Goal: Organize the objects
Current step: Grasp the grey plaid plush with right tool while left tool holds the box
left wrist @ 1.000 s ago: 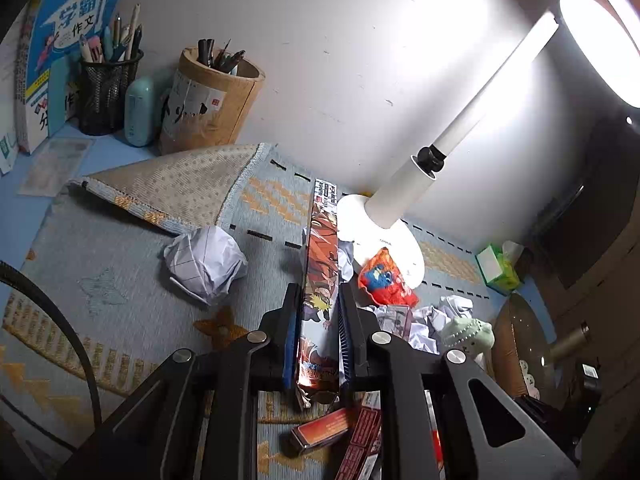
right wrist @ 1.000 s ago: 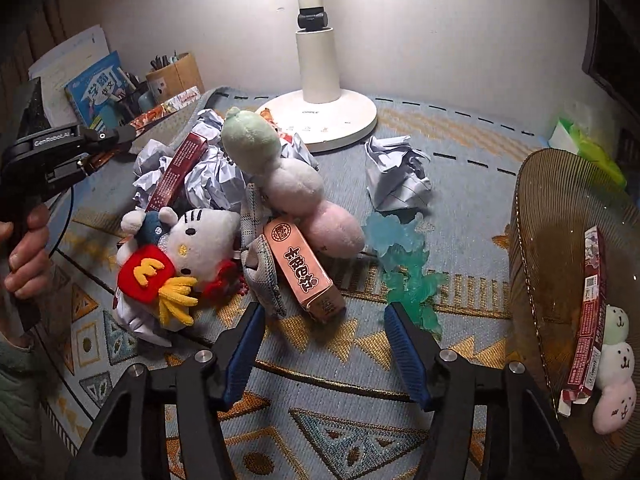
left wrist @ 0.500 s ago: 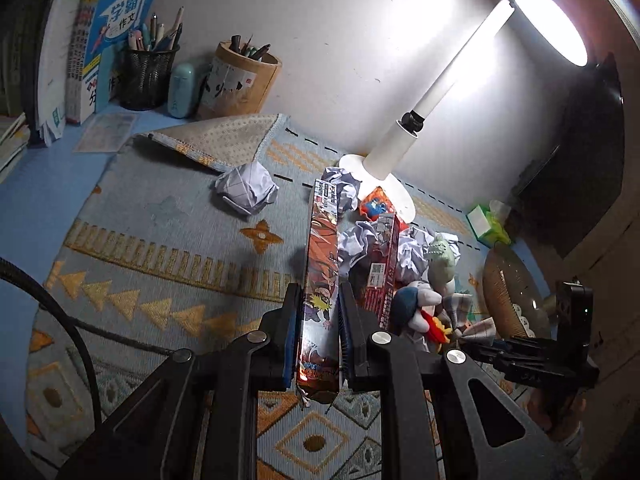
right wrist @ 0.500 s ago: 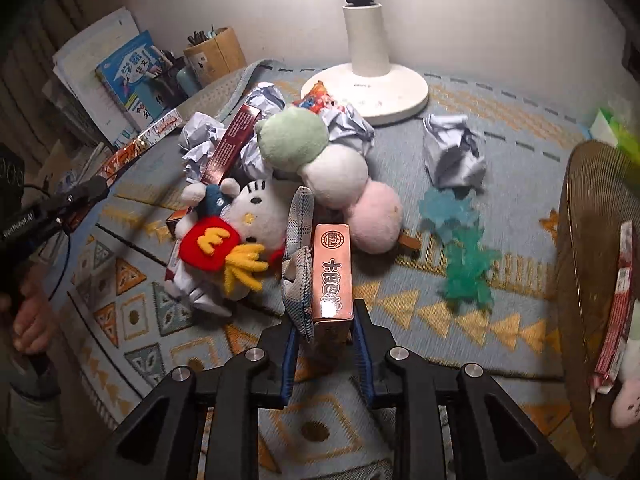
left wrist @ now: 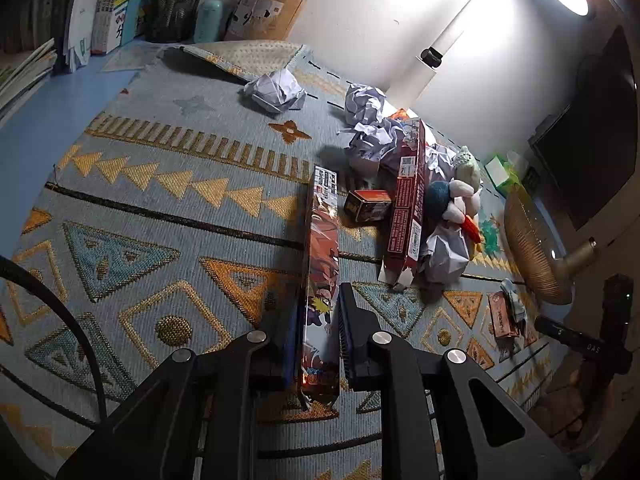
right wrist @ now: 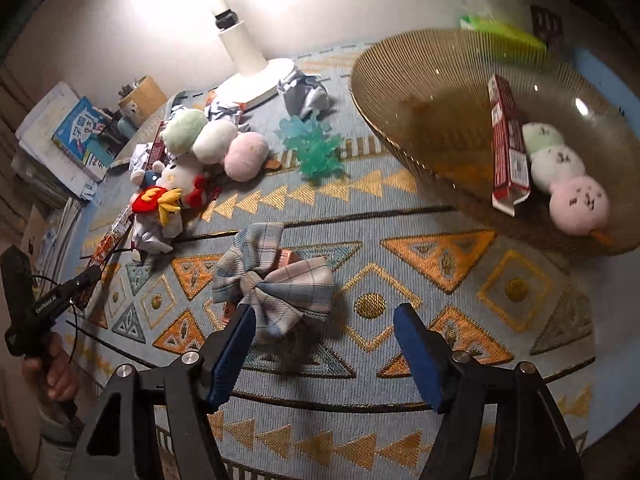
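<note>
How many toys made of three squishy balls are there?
2. One three-ball plush lies on the rug beside the white cat doll; the second plush sits in the brown bowl beside a red box. The pile might hide more.

A home study corner — a blue desk [left wrist: 52, 120] against a white wall, with a lit white desk lamp [left wrist: 452, 44], stacked schoolbooks [left wrist: 104, 4], a black mesh pen cup [left wrist: 174, 10], and a patterned woven mat [left wrist: 160, 208] scattered with plush toys [right wrist: 212, 140].

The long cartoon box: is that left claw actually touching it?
Touching. In the left wrist view the left gripper is shut on the cartoon box, both pads pressed flat against its long sides.
</note>
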`<action>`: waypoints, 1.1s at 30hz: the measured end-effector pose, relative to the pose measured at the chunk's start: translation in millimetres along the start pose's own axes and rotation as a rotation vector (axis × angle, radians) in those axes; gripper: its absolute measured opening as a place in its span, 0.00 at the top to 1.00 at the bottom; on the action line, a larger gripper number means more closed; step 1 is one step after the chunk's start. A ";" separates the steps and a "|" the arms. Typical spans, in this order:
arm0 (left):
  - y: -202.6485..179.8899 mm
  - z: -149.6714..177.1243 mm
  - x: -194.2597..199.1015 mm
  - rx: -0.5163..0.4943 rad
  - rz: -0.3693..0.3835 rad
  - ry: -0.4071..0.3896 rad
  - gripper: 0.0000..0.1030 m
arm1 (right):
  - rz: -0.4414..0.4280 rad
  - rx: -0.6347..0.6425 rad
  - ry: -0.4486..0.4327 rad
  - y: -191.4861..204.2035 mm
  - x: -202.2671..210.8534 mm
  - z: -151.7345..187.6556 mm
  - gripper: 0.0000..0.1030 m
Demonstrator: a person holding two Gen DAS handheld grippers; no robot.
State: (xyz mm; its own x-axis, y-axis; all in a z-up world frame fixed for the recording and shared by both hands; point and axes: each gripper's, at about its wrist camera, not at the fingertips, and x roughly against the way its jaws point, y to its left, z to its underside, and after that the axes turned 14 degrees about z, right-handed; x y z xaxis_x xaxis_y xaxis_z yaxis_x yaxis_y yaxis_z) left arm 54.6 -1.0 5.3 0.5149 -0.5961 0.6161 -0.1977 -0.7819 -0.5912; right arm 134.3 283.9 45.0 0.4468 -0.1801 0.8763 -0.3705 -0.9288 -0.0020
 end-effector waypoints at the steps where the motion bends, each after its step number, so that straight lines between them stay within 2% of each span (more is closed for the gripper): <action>1: -0.4 1.7 -1.5 -0.008 -0.018 0.005 0.85 | 0.001 0.043 -0.013 3.6 0.9 -1.3 0.32; 3: 0.8 4.5 -6.1 -0.023 -0.055 0.031 0.85 | 0.035 0.127 -0.038 21.6 -0.7 -3.7 0.32; 4: -0.9 4.9 -5.5 -0.038 -0.062 0.017 0.84 | 0.061 0.161 -0.056 30.5 -2.7 -3.3 0.32; 7: -2.0 -2.4 -12.7 -0.029 -0.079 0.031 0.83 | 0.131 0.218 -0.065 47.6 -15.6 -5.5 0.32; 10: -2.2 -13.6 -21.1 -0.023 -0.101 0.036 0.83 | 0.109 0.216 -0.059 53.6 -26.0 -7.4 0.32; 12: -6.4 -19.2 -28.0 -0.041 -0.134 0.036 0.82 | 0.085 0.212 -0.058 52.8 -28.3 -7.5 0.39; 16: -24.8 -17.9 -41.6 -0.152 -0.236 0.053 0.76 | 0.054 0.202 -0.075 55.4 -25.7 -5.2 0.51; 18: -34.4 -13.0 -47.8 -0.229 -0.301 0.069 0.76 | 0.038 0.193 -0.085 56.7 -22.6 -3.6 0.54; 20: -38.9 -9.3 -50.5 -0.253 -0.341 0.064 0.78 | 0.034 0.190 -0.102 57.5 -19.0 -1.3 0.58; 21: -39.6 -8.4 -49.8 -0.248 -0.343 0.063 0.83 | 0.033 0.186 -0.112 56.6 -16.7 0.2 0.58; 22: -39.6 -8.0 -47.7 -0.238 -0.341 0.065 0.84 | 0.030 0.184 -0.121 55.8 -14.2 1.6 0.61; 23: -39.6 -8.1 -45.1 -0.225 -0.344 0.062 0.85 | 0.017 0.181 -0.127 54.6 -11.4 2.6 0.66; 26: -43.0 -5.1 -32.6 -0.221 -0.331 0.038 0.85 | -0.037 0.151 -0.146 46.8 -2.6 3.8 0.71; 30: -53.8 -2.9 -14.4 -0.231 -0.286 -0.001 0.85 | -0.052 0.094 -0.193 36.8 14.0 5.4 0.77; 33: -70.2 -3.2 -5.3 -0.264 -0.276 -0.023 0.85 | -0.060 0.051 -0.256 26.0 34.4 4.7 0.86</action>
State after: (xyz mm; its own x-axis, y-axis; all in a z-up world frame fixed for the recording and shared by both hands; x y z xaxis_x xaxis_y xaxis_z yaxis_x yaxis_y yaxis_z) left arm 63.1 56.5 45.3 0.5971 -0.3544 0.7197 -0.2550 -0.9344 -0.2486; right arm 143.9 252.0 72.8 0.6609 -0.1941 0.7249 -0.2982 -0.9544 0.0163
